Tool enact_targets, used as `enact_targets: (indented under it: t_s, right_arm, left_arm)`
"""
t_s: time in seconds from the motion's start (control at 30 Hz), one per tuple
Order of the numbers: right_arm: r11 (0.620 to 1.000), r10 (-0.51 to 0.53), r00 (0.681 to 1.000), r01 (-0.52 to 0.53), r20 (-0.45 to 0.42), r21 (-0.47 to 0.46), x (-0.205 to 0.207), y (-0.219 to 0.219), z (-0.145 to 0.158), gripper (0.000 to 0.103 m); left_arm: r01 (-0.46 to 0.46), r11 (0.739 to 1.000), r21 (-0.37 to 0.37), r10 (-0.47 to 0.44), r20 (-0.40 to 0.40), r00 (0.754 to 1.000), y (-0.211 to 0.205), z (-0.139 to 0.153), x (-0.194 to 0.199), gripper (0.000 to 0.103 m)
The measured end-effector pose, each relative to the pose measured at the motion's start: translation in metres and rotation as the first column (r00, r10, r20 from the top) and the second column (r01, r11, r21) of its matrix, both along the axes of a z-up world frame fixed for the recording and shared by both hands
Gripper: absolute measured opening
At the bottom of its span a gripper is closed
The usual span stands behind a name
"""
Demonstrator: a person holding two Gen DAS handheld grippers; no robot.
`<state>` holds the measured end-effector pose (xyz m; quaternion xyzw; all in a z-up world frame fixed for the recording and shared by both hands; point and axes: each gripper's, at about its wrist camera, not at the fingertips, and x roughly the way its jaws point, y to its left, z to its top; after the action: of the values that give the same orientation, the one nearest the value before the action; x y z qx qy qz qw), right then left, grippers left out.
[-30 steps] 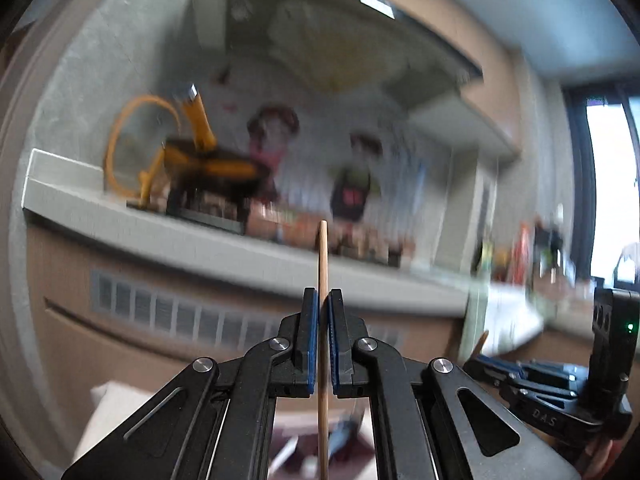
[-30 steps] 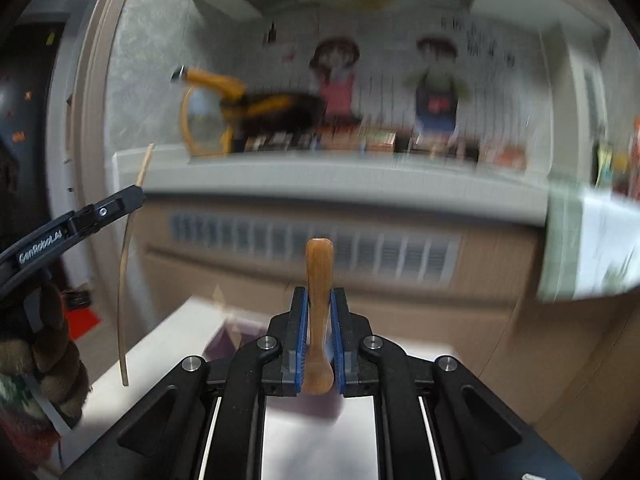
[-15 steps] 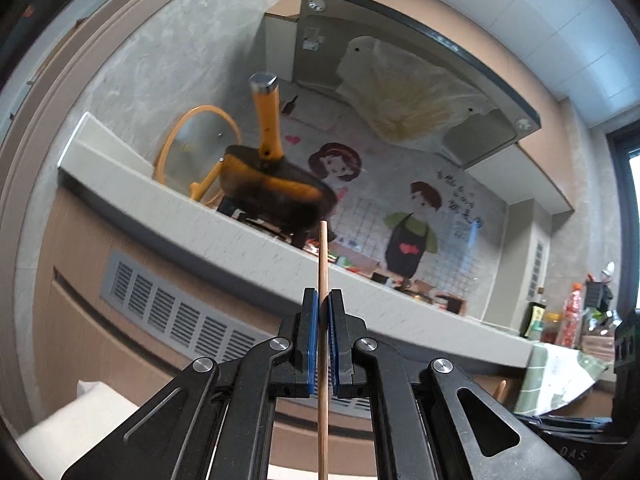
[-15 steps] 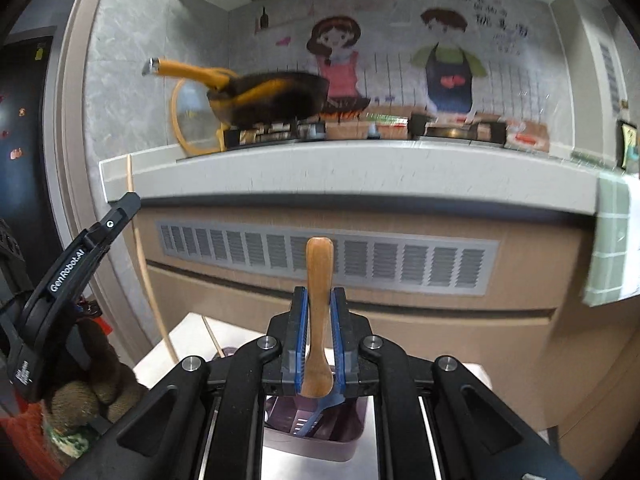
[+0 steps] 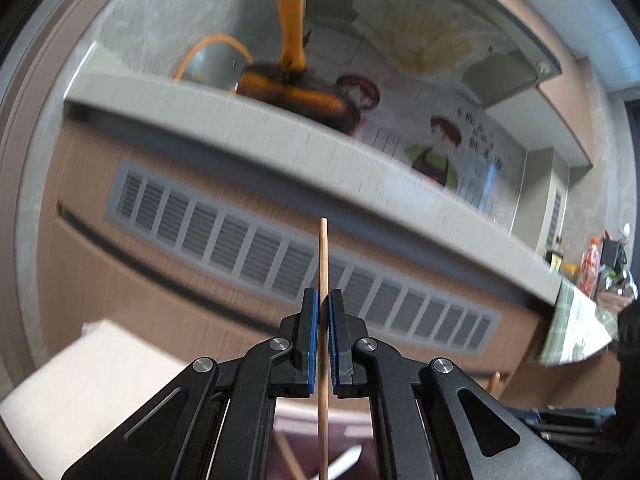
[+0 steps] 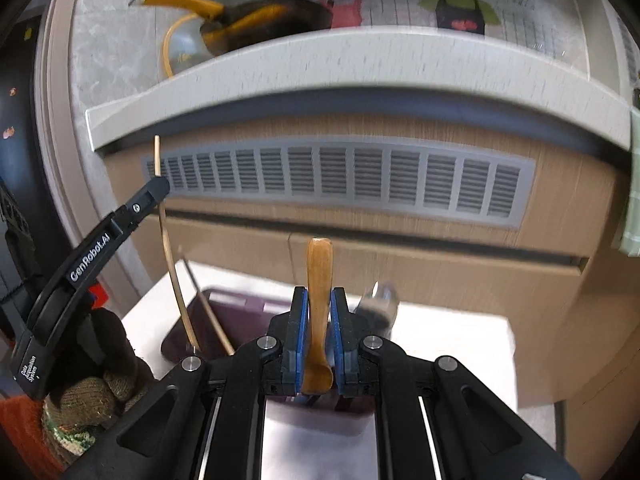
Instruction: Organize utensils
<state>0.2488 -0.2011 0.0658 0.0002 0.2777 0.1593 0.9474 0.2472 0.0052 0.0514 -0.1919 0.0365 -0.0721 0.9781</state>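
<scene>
My left gripper point(image 5: 323, 312) is shut on a thin wooden chopstick point(image 5: 323, 256) that stands upright between its pads. In the right wrist view the left gripper point(image 6: 158, 188) holds that chopstick point(image 6: 168, 248) with its lower end inside a dark purple utensil holder point(image 6: 240, 312). A second chopstick point(image 6: 208, 312) leans in the holder. My right gripper point(image 6: 319, 304) is shut on a wooden spoon point(image 6: 319, 312), handle up, above the holder's near side. A blurred metal utensil point(image 6: 380, 300) sticks up just right of the spoon.
The holder stands on a white table point(image 6: 448, 336). Behind it is a wooden cabinet front with a grey vent grille point(image 6: 340, 176) under a white counter point(image 6: 360, 60). An orange-handled pan point(image 6: 256, 16) sits on the counter.
Both grippers have tilted down and moved closer to the holder. The chopstick's lower end now sits inside the holder. The spoon is now lower, over the holder.
</scene>
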Motion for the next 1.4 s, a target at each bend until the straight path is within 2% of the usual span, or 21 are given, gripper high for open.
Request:
enact_targets:
  t_s: [0.1,0.23,0.27,0.3,0.37,0.4,0.53,0.67,0.73,0.8,0.87,0.93,1.07,1.17,1.4]
  right_arm:
    - [1.0,0.024,0.996,-0.025,-0.082,-0.003,0.007,0.004,-0.019,0.011]
    - [0.998,0.009,0.99,-0.017,-0.138,-0.061,0.008,0.009,-0.039,0.011]
    - [0.997,0.008,0.989,-0.019,-0.148,-0.071,0.006,0.009,-0.043,0.011]
    - [0.997,0.007,0.988,-0.019,-0.155,-0.074,0.004,0.008,-0.046,0.011]
    - [0.997,-0.009,0.987,-0.003,-0.163,-0.072,-0.003,0.004,-0.048,0.011]
    - [0.997,-0.021,0.987,0.01,-0.16,-0.073,-0.007,0.002,-0.049,0.011]
    - [0.995,-0.07,0.993,0.063,-0.1,-0.072,-0.043,-0.011,-0.037,0.012]
    - [0.998,0.022,0.996,-0.017,-0.084,0.067,-0.094,-0.015,-0.026,0.014]
    - [0.995,0.049,0.996,-0.042,-0.078,0.091,-0.124,-0.01,-0.028,0.016]
    - [0.998,0.032,0.998,-0.03,-0.051,0.051,-0.155,-0.002,-0.029,0.016]
    - [1.0,-0.011,1.0,0.011,-0.01,-0.003,-0.182,0.006,-0.032,0.016]
    - [1.0,-0.027,1.0,0.027,0.002,0.0,-0.203,0.009,-0.034,0.017]
    - [0.999,-0.02,1.0,0.021,-0.015,0.04,-0.221,0.008,-0.039,0.018]
    - [0.999,-0.04,0.999,0.04,-0.009,0.033,-0.229,0.007,-0.041,0.019]
    - [0.998,-0.061,0.998,0.061,0.015,0.016,-0.237,0.005,-0.035,0.019]
  left_arm:
    - [0.053,0.999,0.0,-0.053,-0.09,0.995,0.003,-0.017,-0.003,0.005]
    - [0.165,0.986,0.013,-0.159,-0.204,0.966,0.003,-0.026,-0.009,0.009]
    - [0.186,0.982,0.028,-0.175,-0.228,0.958,0.002,-0.025,-0.011,0.018]
    - [0.211,0.976,0.048,-0.191,-0.258,0.947,0.001,-0.025,-0.014,0.035]
    - [0.243,0.966,0.083,-0.209,-0.293,0.933,-0.001,-0.022,-0.025,0.055]
    - [0.25,0.962,0.105,-0.208,-0.303,0.93,-0.001,-0.02,-0.033,0.056]
    - [0.216,0.96,0.181,-0.148,-0.326,0.934,0.002,-0.01,-0.073,0.06]
    - [0.175,0.96,0.219,-0.082,-0.377,0.922,0.006,-0.009,-0.118,0.06]
    - [0.173,0.958,0.229,-0.068,-0.405,0.912,0.008,-0.014,-0.138,0.06]
    - [0.157,0.953,0.26,-0.028,-0.44,0.898,0.008,-0.02,-0.157,0.06]
    - [0.107,0.935,0.339,0.07,-0.471,0.879,0.002,-0.025,-0.173,0.06]
    - [0.072,0.921,0.383,0.122,-0.46,0.88,-0.002,-0.027,-0.189,0.06]
    - [0.074,0.926,0.371,0.108,-0.447,0.888,-0.004,-0.027,-0.214,0.06]
    - [0.066,0.919,0.39,0.114,-0.422,0.899,-0.006,-0.025,-0.226,0.06]
    - [0.085,0.92,0.383,0.084,-0.405,0.91,-0.012,-0.015,-0.225,0.06]
